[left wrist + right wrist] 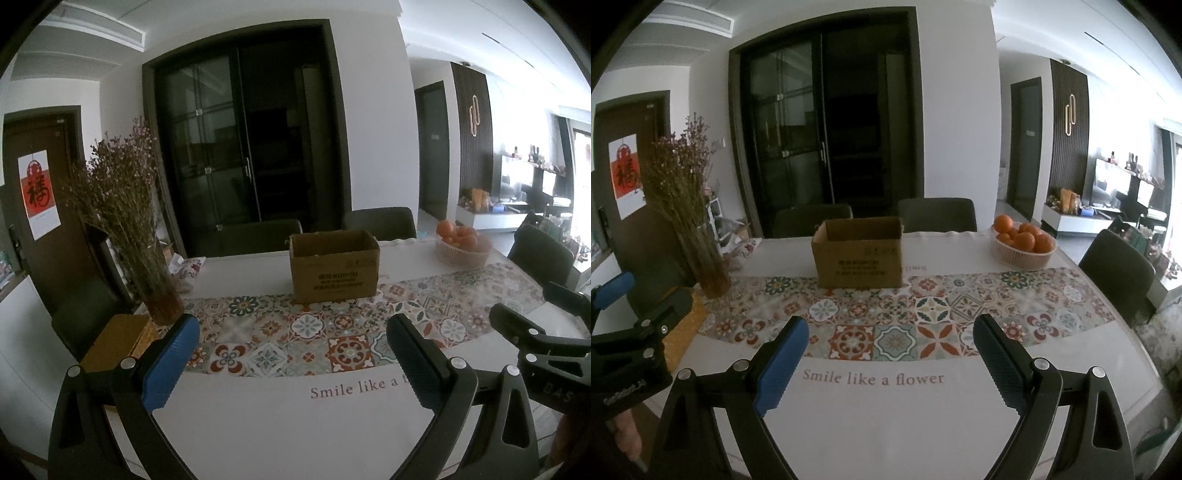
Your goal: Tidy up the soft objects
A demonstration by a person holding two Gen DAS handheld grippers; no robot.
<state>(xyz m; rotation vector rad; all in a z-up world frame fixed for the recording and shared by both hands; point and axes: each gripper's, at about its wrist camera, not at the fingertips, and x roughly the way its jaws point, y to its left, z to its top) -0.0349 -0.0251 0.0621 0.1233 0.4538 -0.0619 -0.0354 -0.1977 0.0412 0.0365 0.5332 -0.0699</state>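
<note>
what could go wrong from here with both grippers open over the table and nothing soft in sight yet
The vase of dried flowers stands tall near the table's left edge, beside the left gripper; a sideways sweep might tip it. The cardboard box is open-topped and looks light, so pushing things in could slide it on the tablecloth. The right gripper reaching far right might knock the basket of oranges.
</note>
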